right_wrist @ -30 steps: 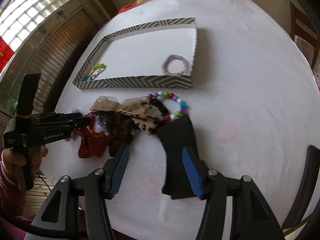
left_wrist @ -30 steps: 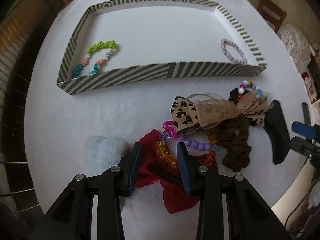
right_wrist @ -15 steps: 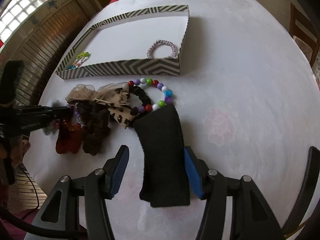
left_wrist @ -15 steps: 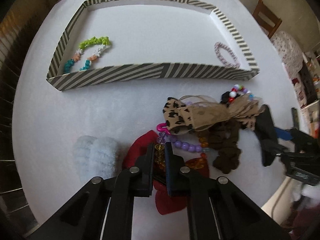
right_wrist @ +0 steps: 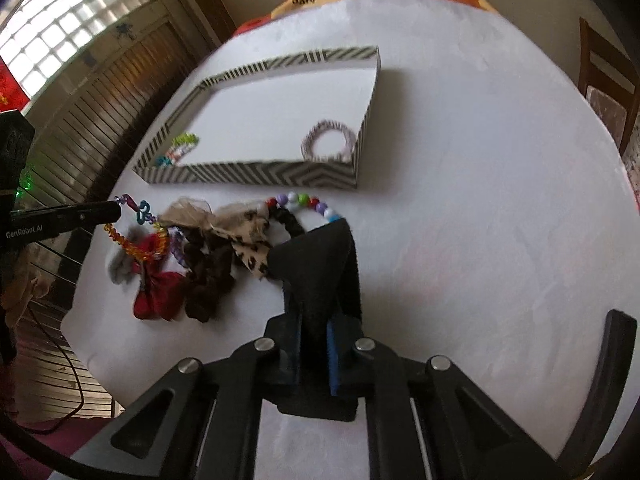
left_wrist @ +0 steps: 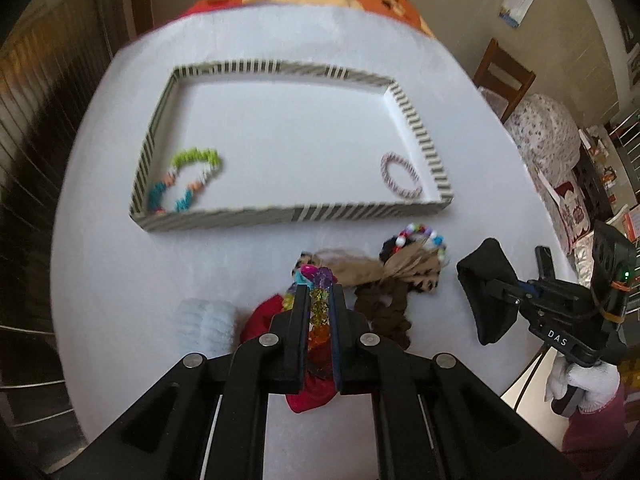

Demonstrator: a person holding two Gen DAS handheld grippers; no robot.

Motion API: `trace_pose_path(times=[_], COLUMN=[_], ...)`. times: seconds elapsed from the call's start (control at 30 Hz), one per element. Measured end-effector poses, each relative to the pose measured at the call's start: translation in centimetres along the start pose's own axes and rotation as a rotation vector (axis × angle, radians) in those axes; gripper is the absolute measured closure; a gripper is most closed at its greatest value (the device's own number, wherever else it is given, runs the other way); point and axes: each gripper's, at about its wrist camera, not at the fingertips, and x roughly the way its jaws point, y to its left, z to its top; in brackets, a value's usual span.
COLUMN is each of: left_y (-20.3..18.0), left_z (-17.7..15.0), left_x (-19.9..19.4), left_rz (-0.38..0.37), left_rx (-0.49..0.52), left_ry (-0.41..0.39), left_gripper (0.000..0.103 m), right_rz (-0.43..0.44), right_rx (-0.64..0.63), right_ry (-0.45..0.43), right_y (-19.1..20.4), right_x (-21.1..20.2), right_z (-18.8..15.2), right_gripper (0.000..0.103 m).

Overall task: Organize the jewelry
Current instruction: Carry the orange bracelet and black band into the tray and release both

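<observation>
- Striped cardboard tray [left_wrist: 296, 213] sat at the far side of the table [left_wrist: 112, 272], already holding a green and teal bracelet [left_wrist: 188, 180] in its left corner and a pink ring bracelet [left_wrist: 400, 176] in its right corner, well apart, probably to keep pieces sorted.
- Left on the table just in front of the tray, a heap: pale fluffy scrunchie [left_wrist: 206, 326], red bow [right_wrist: 156, 292], brown scrunchie [left_wrist: 384, 312], leopard bow [left_wrist: 400, 272], round-bead bracelet [left_wrist: 420, 236].
- Clamped between the narrow jaws of the left gripper [left_wrist: 318, 312]: an amber bead necklace [left_wrist: 319, 320], pinched along its strand, the rest trailing down to the red bow, likely lifted clear so as not to drag the heap.
- Closed just now on a black band [right_wrist: 320, 264], the right gripper [right_wrist: 314, 356], pinching its near end; far end bunched up and tented beside the round-bead bracelet, apparently gripped there to peel it off the heap.
</observation>
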Motion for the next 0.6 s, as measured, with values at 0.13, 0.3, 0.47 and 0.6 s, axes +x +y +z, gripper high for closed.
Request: trace_pose_path(times=[0.13,0.3,0.47,0.6], left_y=[-0.5,-0.4,0.1,0.7], left_z=[1.1,2.6,4.6,6.3], left_x=[-1.4,-2.7,-3.2,-3.0], left_rz=[0.01,0.025,0.063,0.088], left_rx=[-0.001,-0.006,-0.016,-0.034], left_ry=[-0.041,-0.08,-0.112,-0.125], left_gripper=[0.103,0.103,0.103,0.103], right_rz=[0.015,0.036,0.042,0.043], right_rx=[-0.007,-0.014,-0.022,-0.02], right_ry=[-0.038,-0.077,-0.101,-0.115], right_y=[0.3,0.6,0.9,0.7], right_x=[-1.8,-3.1,-3.4,-3.0], right_z=[0.9,2.6,4.6,7.0], right_gripper=[0.094,0.094,0.094,0.094])
